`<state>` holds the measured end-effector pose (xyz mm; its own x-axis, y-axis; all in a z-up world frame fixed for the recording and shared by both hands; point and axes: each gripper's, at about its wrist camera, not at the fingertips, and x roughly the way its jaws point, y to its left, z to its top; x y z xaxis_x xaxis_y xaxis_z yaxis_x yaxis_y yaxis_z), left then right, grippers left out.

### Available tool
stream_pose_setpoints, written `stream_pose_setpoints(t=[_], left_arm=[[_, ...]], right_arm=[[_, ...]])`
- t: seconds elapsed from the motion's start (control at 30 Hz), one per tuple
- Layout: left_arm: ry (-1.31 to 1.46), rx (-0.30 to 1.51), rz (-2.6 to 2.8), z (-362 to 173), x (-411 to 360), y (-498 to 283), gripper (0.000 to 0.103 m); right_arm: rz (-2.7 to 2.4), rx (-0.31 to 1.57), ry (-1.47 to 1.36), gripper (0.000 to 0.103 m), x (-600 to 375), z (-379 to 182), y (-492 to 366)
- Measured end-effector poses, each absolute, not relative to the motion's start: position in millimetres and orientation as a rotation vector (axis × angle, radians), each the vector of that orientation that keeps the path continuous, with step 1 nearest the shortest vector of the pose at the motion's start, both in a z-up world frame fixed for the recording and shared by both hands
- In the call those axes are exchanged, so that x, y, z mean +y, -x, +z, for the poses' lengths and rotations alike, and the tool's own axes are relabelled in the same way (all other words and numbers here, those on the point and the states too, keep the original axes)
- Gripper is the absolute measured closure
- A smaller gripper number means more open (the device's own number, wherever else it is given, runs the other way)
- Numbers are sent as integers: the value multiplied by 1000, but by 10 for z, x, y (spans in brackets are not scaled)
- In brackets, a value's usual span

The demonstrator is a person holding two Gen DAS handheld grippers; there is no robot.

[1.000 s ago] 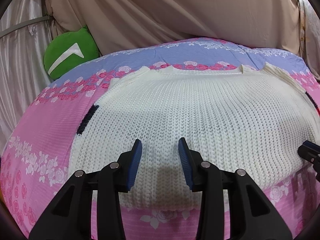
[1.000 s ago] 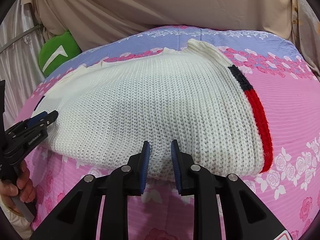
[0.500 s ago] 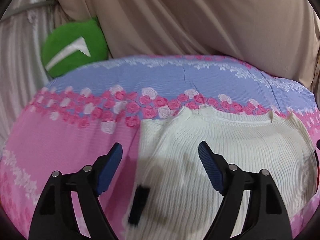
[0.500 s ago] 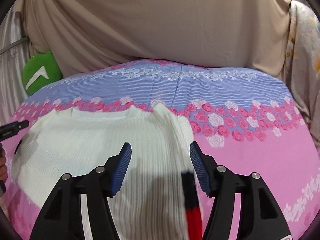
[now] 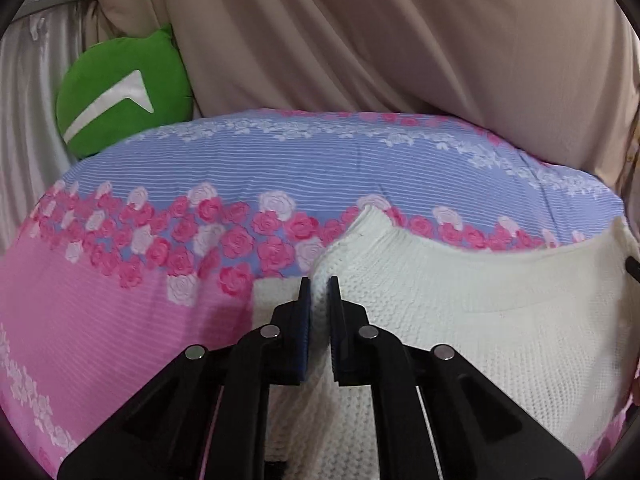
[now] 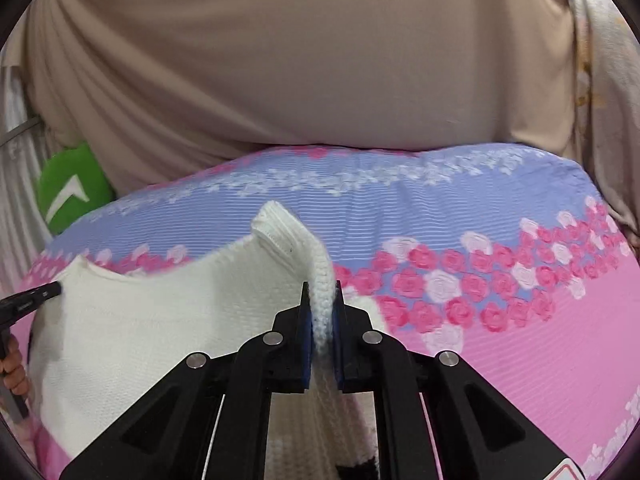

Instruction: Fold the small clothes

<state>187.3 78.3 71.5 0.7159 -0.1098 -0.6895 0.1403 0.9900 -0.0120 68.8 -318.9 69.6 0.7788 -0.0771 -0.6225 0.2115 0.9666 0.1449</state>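
Note:
A white knitted sweater [image 5: 460, 312] lies on the bed with its far edge raised. My left gripper [image 5: 319, 285] is shut on a pinched ridge of knit at the far left corner. The right gripper [image 6: 322, 287] holds the far right corner: its jaws are closing, with a thick fold of the sweater [image 6: 160, 320] pressed between the blue pads and a ribbed flap standing up just beyond them. The far edge sags in a curve between the two grips. In the right wrist view the left gripper's tip [image 6: 36, 296] shows at the left edge.
A pink and lilac rose-print bedspread [image 5: 120, 320] covers the bed under the sweater. A green cushion [image 5: 120, 96] rests at the back left against beige drapery [image 5: 400, 40]. A hand [image 6: 14, 364] shows at the left edge of the right wrist view.
Both grippers moved from the sweater's near hem to its far corners, opened wide on the way, then closed on the knit. The far edge now stands lifted off the bed.

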Motion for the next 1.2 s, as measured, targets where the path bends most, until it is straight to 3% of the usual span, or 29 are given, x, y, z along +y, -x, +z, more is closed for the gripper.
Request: stream_pose_setpoints(t=[0.1,0.2,0.27,0.4,0.53,0.7,1.2], left_arm=[[-77,865,-99,355,719,-2106,96],[-123,811,-77,398,649,-2001,91],[-129,773,-70,539,648,-1857,87],[-158,673,-67,844,605,-1396,65],[-174,671,-151,834,392,-905,65],[-189,775,-204,411,207,-612,65],[-143,788,-141,195,354,-292,58]], right_arm=[[-193,867,-224,94,-3324,169,-1004],[-189,793,-223,93,-3292,374,-841],[-197,708,-237,82,-3245,613,-593],[-103,658,-231,82,-2952,835,-230],[79,719,-188,82,-2322,685,-41],[232,820,-97,82,-1655,292,160],[187,837,-85,79,-1719,90,638]])
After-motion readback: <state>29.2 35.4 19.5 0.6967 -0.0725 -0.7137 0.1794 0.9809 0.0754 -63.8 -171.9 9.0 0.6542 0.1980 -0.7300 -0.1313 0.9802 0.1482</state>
